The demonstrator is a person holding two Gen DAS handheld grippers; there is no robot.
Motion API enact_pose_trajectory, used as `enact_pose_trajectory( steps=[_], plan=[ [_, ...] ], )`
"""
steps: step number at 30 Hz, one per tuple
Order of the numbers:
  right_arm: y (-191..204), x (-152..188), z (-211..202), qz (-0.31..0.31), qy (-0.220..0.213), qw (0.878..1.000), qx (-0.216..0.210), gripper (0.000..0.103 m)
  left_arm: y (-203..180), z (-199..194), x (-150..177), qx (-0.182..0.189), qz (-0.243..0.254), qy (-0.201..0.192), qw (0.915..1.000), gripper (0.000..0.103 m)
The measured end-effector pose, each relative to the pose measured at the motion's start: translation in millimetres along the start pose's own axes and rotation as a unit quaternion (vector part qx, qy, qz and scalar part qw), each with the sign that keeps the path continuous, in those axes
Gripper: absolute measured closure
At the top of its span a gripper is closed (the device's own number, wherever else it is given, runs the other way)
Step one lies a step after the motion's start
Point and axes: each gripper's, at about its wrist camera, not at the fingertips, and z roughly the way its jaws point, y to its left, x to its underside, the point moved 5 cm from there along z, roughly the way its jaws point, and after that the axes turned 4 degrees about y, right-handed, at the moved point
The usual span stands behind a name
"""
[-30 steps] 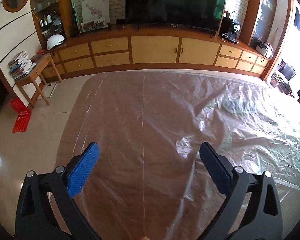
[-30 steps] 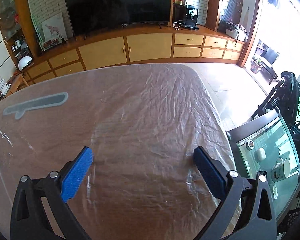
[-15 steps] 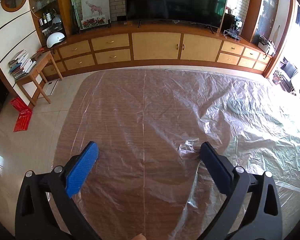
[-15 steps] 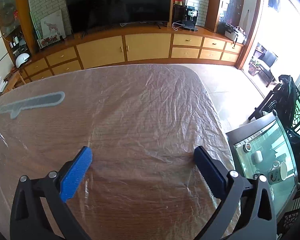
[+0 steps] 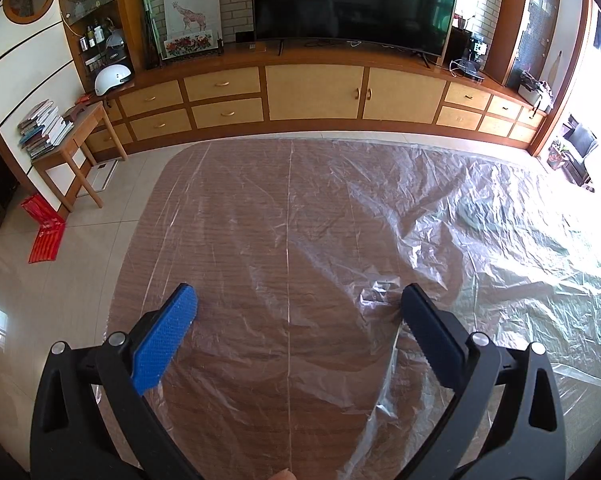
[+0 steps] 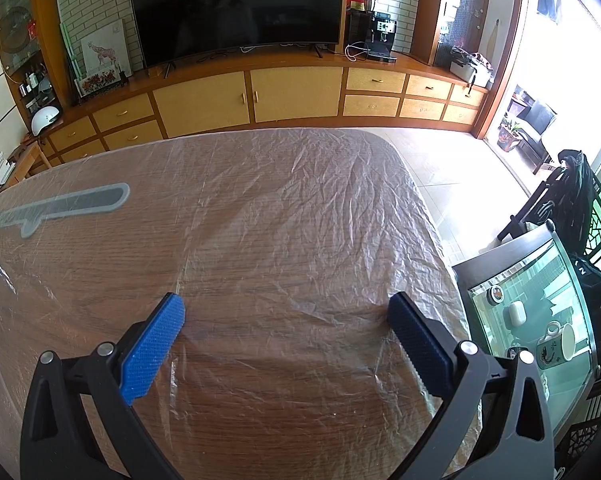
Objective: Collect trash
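Observation:
A clear crinkled plastic sheet (image 5: 380, 216) (image 6: 292, 216) covers the whole wooden table. My left gripper (image 5: 298, 300) hangs open over the sheet's left part, nothing between its blue pads; a small raised pucker of plastic (image 5: 378, 294) sits just inside its right fingertip. My right gripper (image 6: 286, 308) is open above the sheet near the table's right edge, holding nothing. A grey knife-shaped mark (image 6: 66, 206) shows under the plastic at the far left of the right wrist view. No other trash is visible.
A long wooden cabinet (image 5: 316, 92) with a large TV (image 5: 352, 0) runs along the far wall. A small side table with books (image 5: 64, 136) stands left. A glass-topped side table (image 6: 540, 312) with cups and a dark chair (image 6: 568, 200) stand right of the table.
Both grippers have dipped slightly forward and lower over the sheet. The pucker of plastic now lies closer to the left gripper's right fingertip. Both stay open.

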Motion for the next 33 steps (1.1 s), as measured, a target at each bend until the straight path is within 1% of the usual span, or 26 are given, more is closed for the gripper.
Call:
enact_pose_trajectory(
  steps=[33],
  plan=[
    [0.0,-0.1,0.2,0.000,0.000,1.000,0.000,0.004,2.0,1.3,-1.7,-0.001,0.000,0.000,1.0000,0.001]
  ],
)
